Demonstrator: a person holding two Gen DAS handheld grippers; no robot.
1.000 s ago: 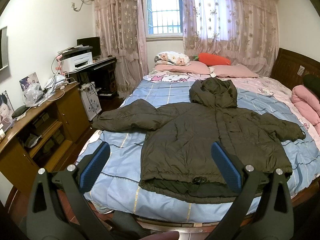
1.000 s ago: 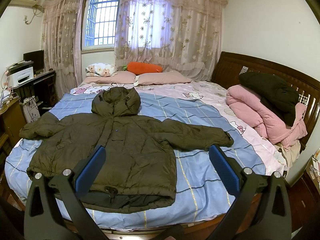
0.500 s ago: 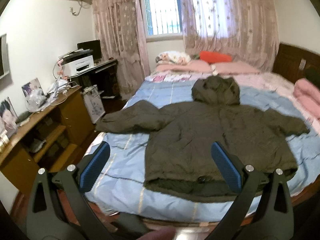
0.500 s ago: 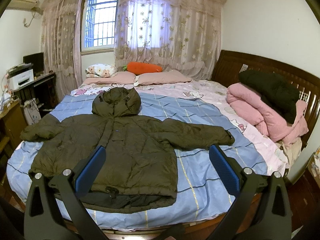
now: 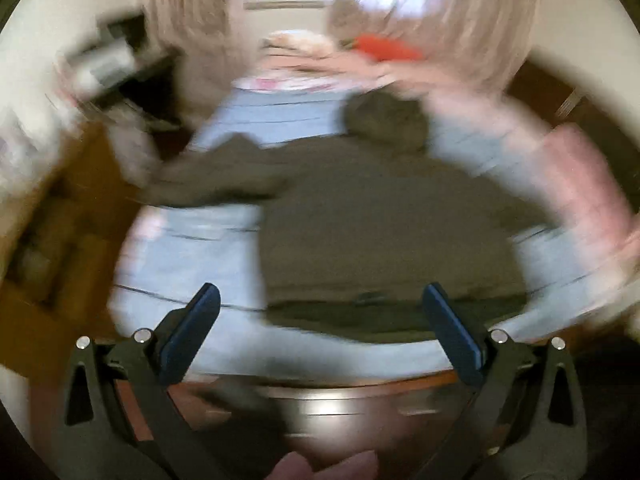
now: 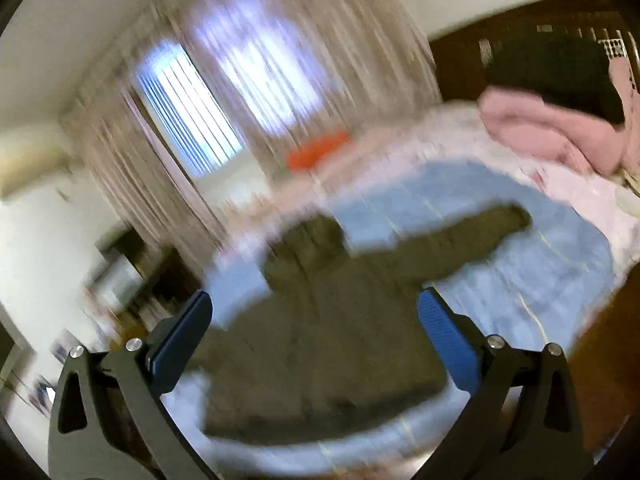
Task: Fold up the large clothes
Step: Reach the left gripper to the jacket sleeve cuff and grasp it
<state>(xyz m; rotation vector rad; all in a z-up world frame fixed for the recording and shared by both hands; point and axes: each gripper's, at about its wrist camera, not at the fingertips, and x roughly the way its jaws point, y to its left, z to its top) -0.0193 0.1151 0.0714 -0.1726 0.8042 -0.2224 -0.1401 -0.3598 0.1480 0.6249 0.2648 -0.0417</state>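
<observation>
- My left claw (image 5: 318,334) was spread wide, nothing between the blue pads (image 5: 192,330); it hung off the foot of the bed (image 5: 352,360), short of the cloth.
- My right claw (image 6: 312,338) was likewise wide apart and empty, rolled over to one side, so its view sat tilted.
- Both views were badly smeared; fine detail was unreadable.
- The jacket (image 5: 380,224) lay flat on the blue bed cover (image 5: 180,256), hem toward me, hood (image 5: 386,124) at the far end, sleeves out to both sides. In the right view one sleeve (image 6: 460,244) ran out toward the pink bedding (image 6: 552,128).
- Step, as I judged it: approach only. No fold had been started, nothing gripped.
- Next move would call for getting each claw down onto a sleeve or side edge, pinching puffy cloth cleanly, then bringing it across the body.
- Containers: none I could make out. The only stacked item was a dark bundle (image 6: 556,76) resting on the pink bedding.
</observation>
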